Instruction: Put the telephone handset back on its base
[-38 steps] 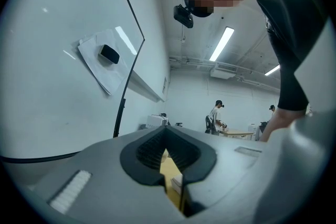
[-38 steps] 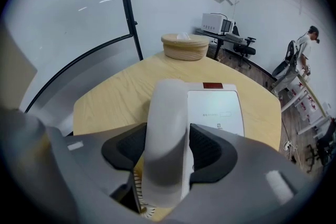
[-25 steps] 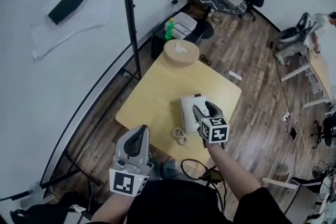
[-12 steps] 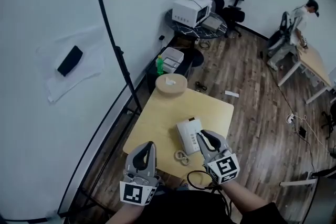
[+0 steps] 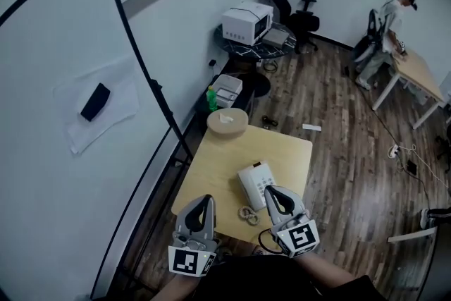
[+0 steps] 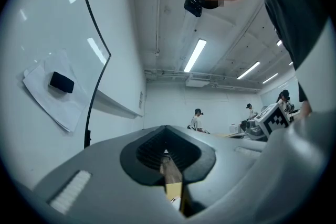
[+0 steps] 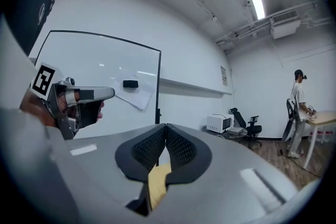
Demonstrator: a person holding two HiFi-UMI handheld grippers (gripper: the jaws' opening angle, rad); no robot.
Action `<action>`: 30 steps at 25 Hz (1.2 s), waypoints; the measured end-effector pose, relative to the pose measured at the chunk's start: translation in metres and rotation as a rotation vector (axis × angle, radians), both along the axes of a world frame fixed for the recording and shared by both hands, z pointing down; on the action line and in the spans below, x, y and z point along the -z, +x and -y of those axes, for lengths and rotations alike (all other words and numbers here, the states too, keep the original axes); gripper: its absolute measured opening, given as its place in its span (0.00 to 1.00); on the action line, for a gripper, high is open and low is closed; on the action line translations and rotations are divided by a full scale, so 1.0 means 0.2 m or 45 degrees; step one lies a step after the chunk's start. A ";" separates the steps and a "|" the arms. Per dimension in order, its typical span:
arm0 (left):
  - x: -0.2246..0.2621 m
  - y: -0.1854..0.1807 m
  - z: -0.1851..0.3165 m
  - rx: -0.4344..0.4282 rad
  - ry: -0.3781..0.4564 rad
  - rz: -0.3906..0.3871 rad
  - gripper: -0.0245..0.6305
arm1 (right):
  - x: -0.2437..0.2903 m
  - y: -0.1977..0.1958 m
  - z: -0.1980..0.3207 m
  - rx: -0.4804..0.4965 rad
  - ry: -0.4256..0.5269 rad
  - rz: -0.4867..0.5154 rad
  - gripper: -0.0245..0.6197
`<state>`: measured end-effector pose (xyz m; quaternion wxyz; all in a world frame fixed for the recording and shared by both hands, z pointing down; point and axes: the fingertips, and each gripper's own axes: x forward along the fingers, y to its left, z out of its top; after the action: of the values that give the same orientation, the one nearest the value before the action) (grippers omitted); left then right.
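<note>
A white telephone (image 5: 255,184) lies on the light wooden table (image 5: 211,166), near its front edge. A long white piece along the phone's left side looks like the handset, resting on the base. Its coiled cord (image 5: 246,213) curls on the table just in front. My right gripper (image 5: 272,194) hovers at the phone's near right corner, apart from it, jaws shut and empty; the right gripper view shows the right gripper (image 7: 166,128) with its pads together. My left gripper (image 5: 204,204) hangs over the table's front left edge, also shut on nothing, as the left gripper (image 6: 166,131) shows in its own view.
A round wooden box (image 5: 227,121) sits at the table's far end. Behind it stand a green bottle (image 5: 211,96) and a white bin (image 5: 227,89). A whiteboard frame (image 5: 151,84) runs along the left. A person (image 5: 387,14) stands at a desk far right. A black cable (image 5: 266,242) loops below the table.
My right gripper has come off the telephone, drawn back toward me and closed its jaws. The left gripper stays near the front edge. The head view has pulled back and up.
</note>
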<state>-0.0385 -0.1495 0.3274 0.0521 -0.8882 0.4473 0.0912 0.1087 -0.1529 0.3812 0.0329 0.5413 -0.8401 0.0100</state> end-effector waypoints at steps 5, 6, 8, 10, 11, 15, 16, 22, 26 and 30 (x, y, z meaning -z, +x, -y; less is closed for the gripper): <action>0.01 0.04 -0.02 -0.020 0.007 0.004 0.04 | -0.01 0.00 -0.01 -0.010 -0.003 0.029 0.05; 0.01 0.04 -0.02 -0.023 0.006 0.008 0.04 | 0.01 0.01 -0.01 -0.015 0.003 0.038 0.05; 0.01 0.05 -0.02 -0.029 0.006 0.011 0.04 | 0.03 0.02 -0.01 -0.027 0.010 0.047 0.05; 0.01 0.06 -0.02 -0.032 0.006 0.010 0.04 | -0.01 0.03 -0.01 -0.020 -0.002 0.033 0.05; 0.01 0.06 -0.02 -0.034 0.006 0.009 0.04 | -0.03 0.03 -0.01 -0.014 -0.009 0.028 0.05; 0.01 0.08 -0.03 -0.038 0.008 0.005 0.04 | -0.04 0.05 0.00 -0.032 -0.027 0.037 0.05; 0.01 0.08 -0.03 -0.038 0.009 0.003 0.04 | -0.05 0.05 -0.01 -0.033 -0.030 0.030 0.05; 0.00 0.08 -0.04 -0.035 0.008 0.000 0.04 | -0.01 0.07 -0.02 -0.056 -0.012 0.014 0.05; 0.01 0.09 -0.05 -0.032 0.009 -0.001 0.04 | -0.02 0.07 -0.03 -0.046 -0.010 0.001 0.05; 0.00 0.07 -0.06 -0.025 0.009 -0.002 0.04 | -0.03 0.06 -0.03 -0.038 -0.014 0.002 0.05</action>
<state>-0.0236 -0.1380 0.3274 0.0539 -0.8923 0.4384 0.0938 0.1206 -0.1467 0.3879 0.0350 0.5536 -0.8319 0.0156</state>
